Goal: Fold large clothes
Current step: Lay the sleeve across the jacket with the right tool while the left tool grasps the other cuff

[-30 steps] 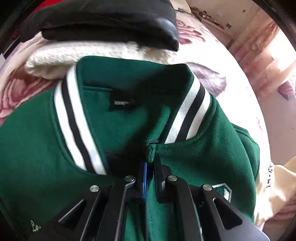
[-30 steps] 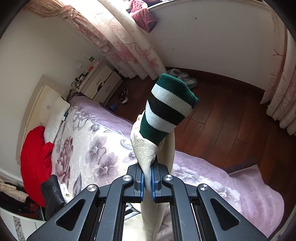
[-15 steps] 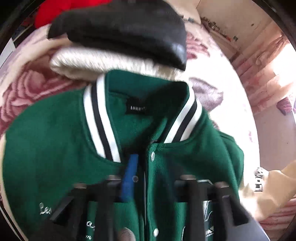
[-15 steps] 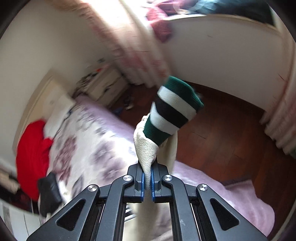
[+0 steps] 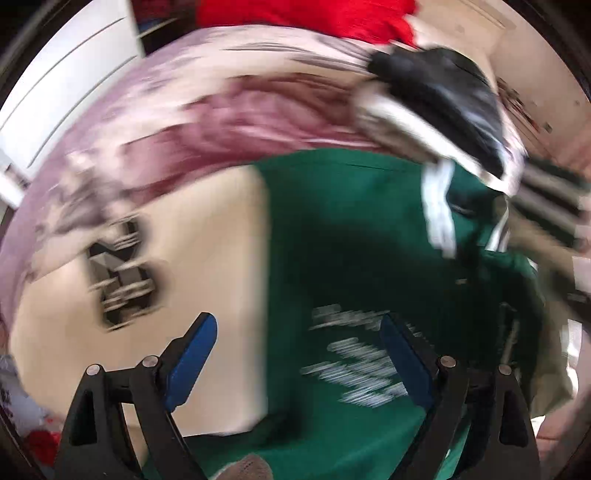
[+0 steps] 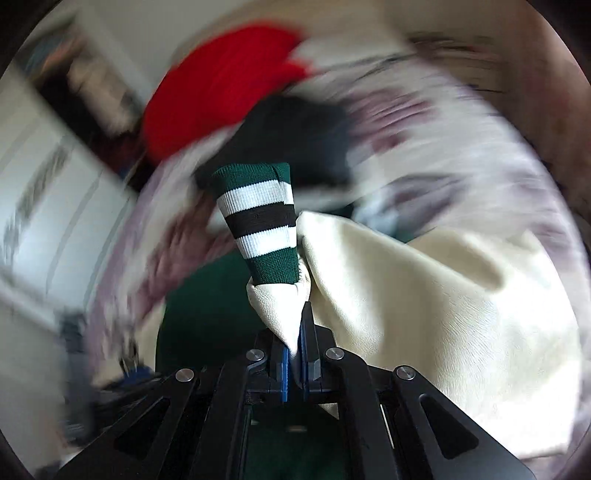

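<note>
A green varsity jacket (image 5: 351, 236) with cream sleeves lies on the flowered bedspread (image 5: 229, 122). Its left cream sleeve (image 5: 192, 236) bears a dark patch (image 5: 122, 273). My left gripper (image 5: 295, 354) hangs above the jacket's chest lettering, its jaws opening wide with nothing between the blue pads (image 5: 192, 354). My right gripper (image 6: 293, 350) is shut on the cream sleeve (image 6: 424, 314) just below its green, white and black striped cuff (image 6: 258, 218), which stands up in front of the camera. Both views are smeared by motion.
A black garment (image 5: 443, 103) lies on a pale one past the jacket's collar. A red garment (image 5: 306, 14) sits farther back, and it shows as red garment (image 6: 221, 85) in the right wrist view. White furniture (image 5: 66, 81) stands beside the bed.
My left gripper let go of the jacket's front edge, opened wide and swung left across the jacket. My right gripper, still holding the sleeve, swung from facing the floor to over the bed.
</note>
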Tool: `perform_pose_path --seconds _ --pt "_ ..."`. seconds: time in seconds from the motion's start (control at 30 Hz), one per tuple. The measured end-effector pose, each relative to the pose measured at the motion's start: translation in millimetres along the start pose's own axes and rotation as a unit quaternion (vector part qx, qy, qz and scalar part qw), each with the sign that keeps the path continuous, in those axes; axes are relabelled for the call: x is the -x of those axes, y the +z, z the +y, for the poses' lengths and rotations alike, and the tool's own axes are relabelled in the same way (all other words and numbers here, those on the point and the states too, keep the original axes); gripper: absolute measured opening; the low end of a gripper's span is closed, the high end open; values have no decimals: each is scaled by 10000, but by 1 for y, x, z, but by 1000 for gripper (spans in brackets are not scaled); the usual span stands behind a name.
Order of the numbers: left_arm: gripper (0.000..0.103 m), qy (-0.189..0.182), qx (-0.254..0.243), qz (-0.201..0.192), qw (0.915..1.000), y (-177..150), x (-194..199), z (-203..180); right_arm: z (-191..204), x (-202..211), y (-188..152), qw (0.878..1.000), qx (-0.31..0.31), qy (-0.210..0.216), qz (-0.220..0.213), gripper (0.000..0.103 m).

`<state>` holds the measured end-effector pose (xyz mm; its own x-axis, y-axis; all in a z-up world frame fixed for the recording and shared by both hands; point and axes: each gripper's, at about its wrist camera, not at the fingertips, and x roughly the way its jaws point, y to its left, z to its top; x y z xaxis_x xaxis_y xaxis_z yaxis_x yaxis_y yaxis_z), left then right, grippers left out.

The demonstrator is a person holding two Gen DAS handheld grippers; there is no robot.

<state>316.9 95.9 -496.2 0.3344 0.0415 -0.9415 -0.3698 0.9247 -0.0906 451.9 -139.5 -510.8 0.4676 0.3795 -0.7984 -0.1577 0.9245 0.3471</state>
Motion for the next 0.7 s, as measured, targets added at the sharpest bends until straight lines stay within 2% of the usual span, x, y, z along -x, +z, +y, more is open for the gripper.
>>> perform_pose_path --seconds 0.07,0.13,0.23,0.3,0.37,0.43,0.5,0.57,0.6,0.63,0.67,0.7 --pt "91 248 141 -75 9996 -8 12 41 54 -49 -21 9985 438 -6 341 5" --pt "91 291 305 -115 9990 -15 18 71 101 -88 -44 9949 825 -89 578 5" --pt "91 311 581 24 9978 -27 18 107 138 -128 -76 9863 1303 -416 923 5" --pt "91 227 852 139 9960 -37 20 129 135 -143 -86 9802 1462 -449 1260 9" --pt "91 -15 1224 261 9921 -54 28 156 132 -137 -98 9741 1566 -405 1577 9" --pt "90 -184 1640 384 9855 -77 39 182 124 -112 -94 9757 1381 60 1703 9" --pt "90 -242 2181 496 9744 -107 49 211 112 -81 -88 9772 1029 446 1801 9" --pt "90 -335 2610 616 9628 -130 50 231 103 -55 -80 9791 673 586 1828 11" --pt "90 -394 2826 697 9559 -141 47 241 102 -50 -77 9792 590 529 1866 18" --pt "90 -481 3070 810 9470 -152 40 252 106 -50 -73 9778 599 444 1957 32" --pt "90 -643 3326 888 9367 -161 32 261 108 -50 -72 9746 661 381 2107 77" --pt "90 -839 3679 948 9212 -170 21 272 113 -52 -75 9709 754 365 2244 103"
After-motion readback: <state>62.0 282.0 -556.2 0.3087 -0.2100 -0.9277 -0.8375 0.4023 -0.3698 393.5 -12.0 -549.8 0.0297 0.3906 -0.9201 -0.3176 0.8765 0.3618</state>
